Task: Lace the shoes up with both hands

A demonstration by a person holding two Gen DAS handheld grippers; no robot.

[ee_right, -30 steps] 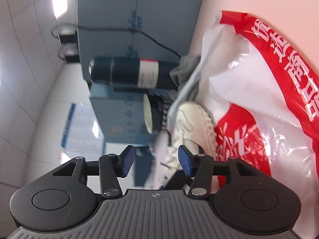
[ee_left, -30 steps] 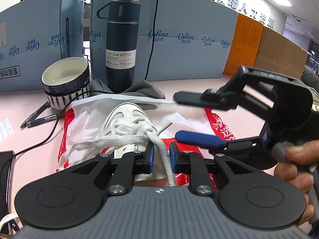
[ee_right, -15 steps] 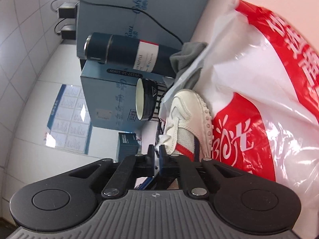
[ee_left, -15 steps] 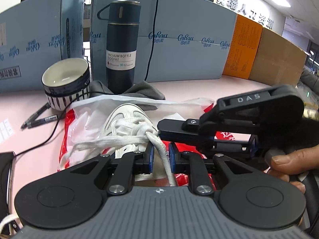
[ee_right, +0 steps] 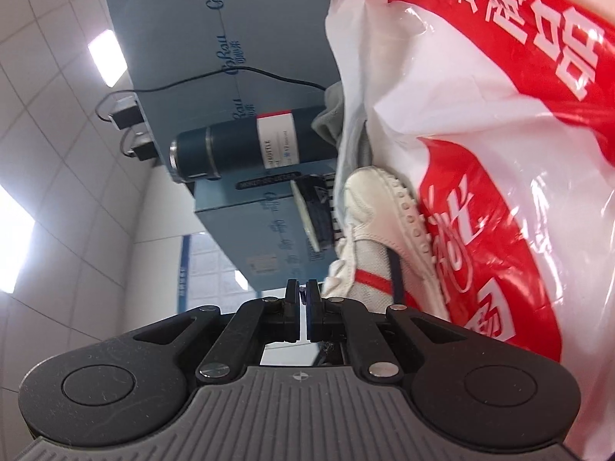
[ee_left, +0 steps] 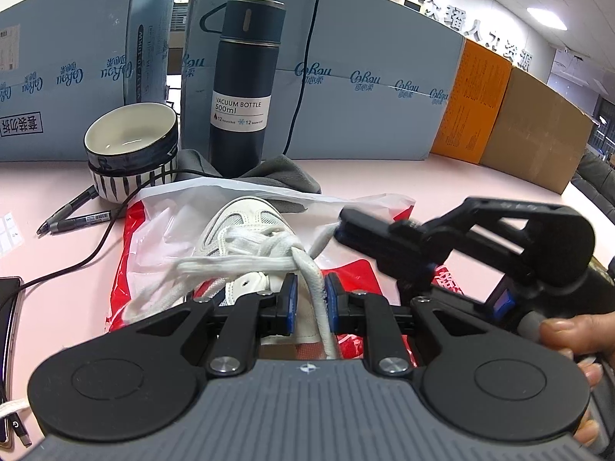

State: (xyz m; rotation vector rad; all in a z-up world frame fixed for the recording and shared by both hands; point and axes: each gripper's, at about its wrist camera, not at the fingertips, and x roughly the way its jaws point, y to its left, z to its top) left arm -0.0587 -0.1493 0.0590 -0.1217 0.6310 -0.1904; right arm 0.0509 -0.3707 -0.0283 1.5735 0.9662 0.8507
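- While the left tongs sit in the same spot, what changed with the right tongs?
- A moment ago they were open, up above the shoe. Now they have dropped lower and snapped tight shut.
- Did they catch anything?
- Hard to say. A loose lace end runs right up to their tips, so it looks like they went for it. But the right tongs' own camera shows only shut tips, with no lace to see between them.
- And the left tongs?
- They are squeezing the thick white lace. It comes up from the knot on the shoe and goes in between the blue pads.
- Where is the shoe?
- It lies on a red and white plastic bag on the pink table, with its toe pointing away from the left tongs.
- So what does that mean for tying it?
- If the right tongs got the loose end, each side has a piece of lace and the pull can start. If they missed, they must open and try again.
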